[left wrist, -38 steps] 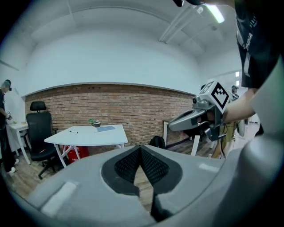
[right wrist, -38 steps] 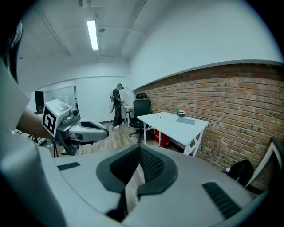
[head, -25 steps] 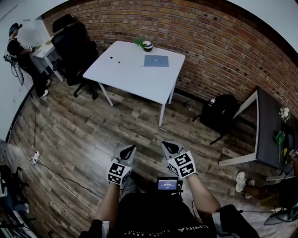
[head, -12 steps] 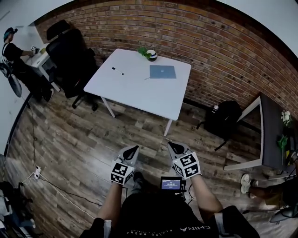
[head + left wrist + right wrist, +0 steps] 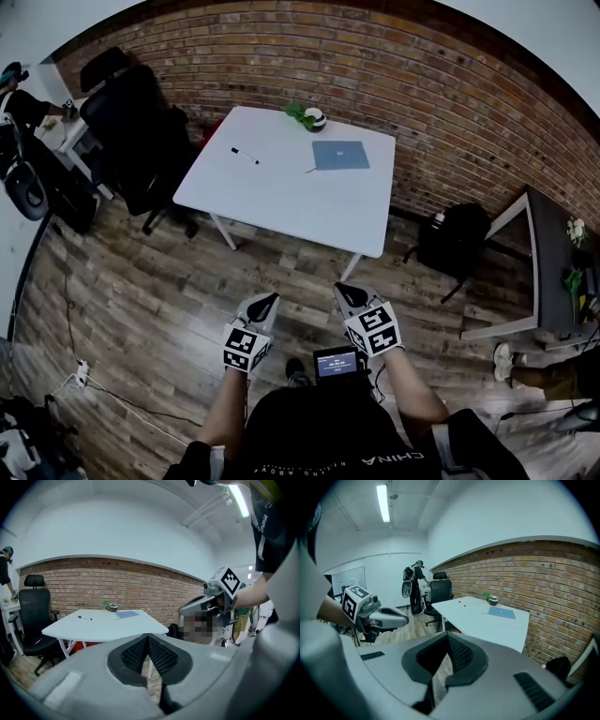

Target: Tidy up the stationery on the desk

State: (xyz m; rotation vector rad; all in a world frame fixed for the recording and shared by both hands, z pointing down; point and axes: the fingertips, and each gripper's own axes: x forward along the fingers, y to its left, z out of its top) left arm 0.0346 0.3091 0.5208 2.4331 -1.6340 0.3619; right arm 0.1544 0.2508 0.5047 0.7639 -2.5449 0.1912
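A white desk (image 5: 281,197) stands ahead by the brick wall. On it lie a black marker (image 5: 244,155), a blue notebook (image 5: 340,155) with a thin pen (image 5: 309,170) beside it, and a mug with a green plant (image 5: 309,116). My left gripper (image 5: 266,300) and right gripper (image 5: 345,292) are held side by side over the wooden floor, well short of the desk. Both are shut with nothing between the jaws. The left gripper view shows the desk (image 5: 103,625), marker (image 5: 85,618) and notebook (image 5: 127,614) beyond its shut jaws; the right gripper view shows the notebook (image 5: 501,613).
A black office chair (image 5: 141,122) stands left of the desk, and a black backpack (image 5: 455,239) leans on the wall to its right. A dark desk (image 5: 553,272) is at far right. Another person (image 5: 19,89) works at far left. A cable (image 5: 84,375) runs across the floor.
The desk has come nearer and sits lower in the head view as I walk toward it. Both grippers have stayed shut and side by side.
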